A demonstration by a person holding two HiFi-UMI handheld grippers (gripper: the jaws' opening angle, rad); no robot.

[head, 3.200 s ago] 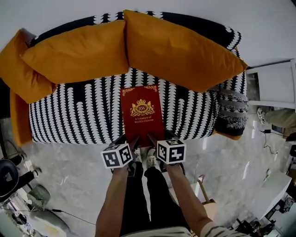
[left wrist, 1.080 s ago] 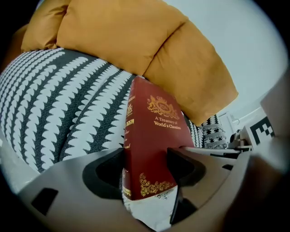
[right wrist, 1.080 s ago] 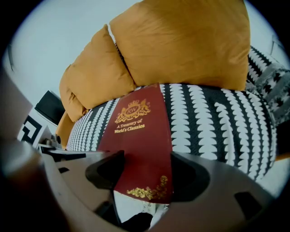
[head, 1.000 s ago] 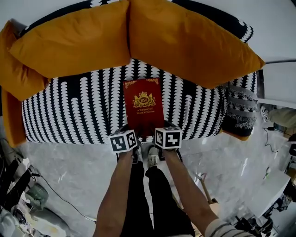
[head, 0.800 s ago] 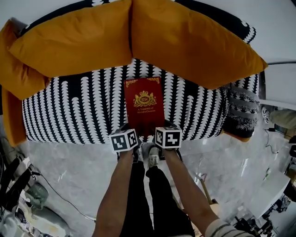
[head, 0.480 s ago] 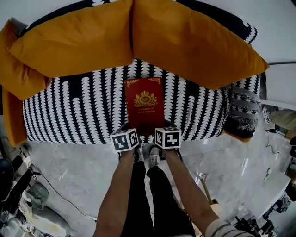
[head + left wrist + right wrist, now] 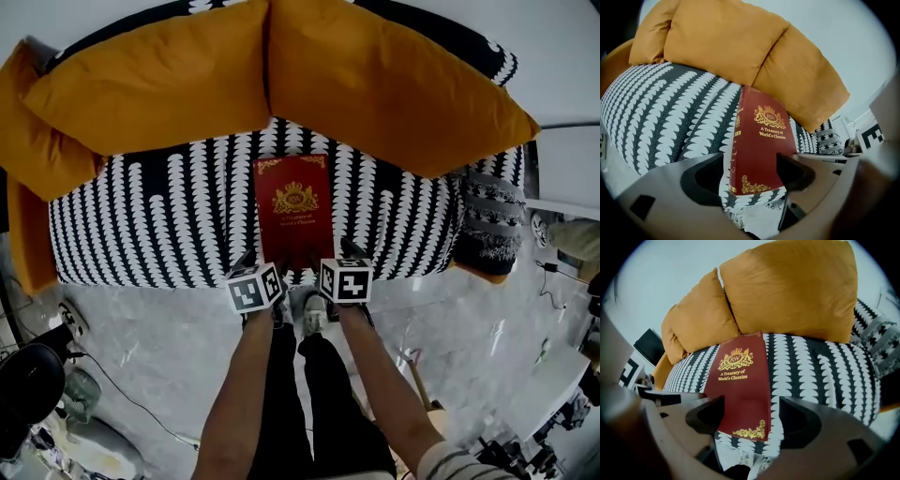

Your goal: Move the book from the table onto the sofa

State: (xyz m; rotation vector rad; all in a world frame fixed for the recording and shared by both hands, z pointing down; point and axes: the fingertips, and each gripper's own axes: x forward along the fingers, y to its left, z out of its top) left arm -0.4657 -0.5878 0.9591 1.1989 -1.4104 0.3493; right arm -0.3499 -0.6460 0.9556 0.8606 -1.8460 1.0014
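A red hardback book [image 7: 295,211] with a gold crest lies flat on the black-and-white patterned sofa seat [image 7: 159,216], its near end at the seat's front edge. My left gripper [image 7: 265,261] stands at the book's near left corner and my right gripper [image 7: 330,253] at its near right corner. Both pairs of jaws have just been opening. In the left gripper view the book [image 7: 761,145] lies between the spread jaws of the left gripper [image 7: 752,168], untouched by the pads. In the right gripper view the book [image 7: 740,380] also lies loose between the jaws of the right gripper [image 7: 752,413].
Two big orange cushions [image 7: 150,89] [image 7: 394,84] lean along the sofa back. A patterned bolster [image 7: 492,225] lies at the sofa's right end, with a white cabinet [image 7: 567,169] beyond it. The person's legs and shoes [image 7: 305,319] stand on marble floor. A dark chair [image 7: 28,394] sits at the lower left.
The book has stayed flat on the seat. Both grippers' jaws have spread wider around its near corners, and the left gripper has drawn slightly back and up.
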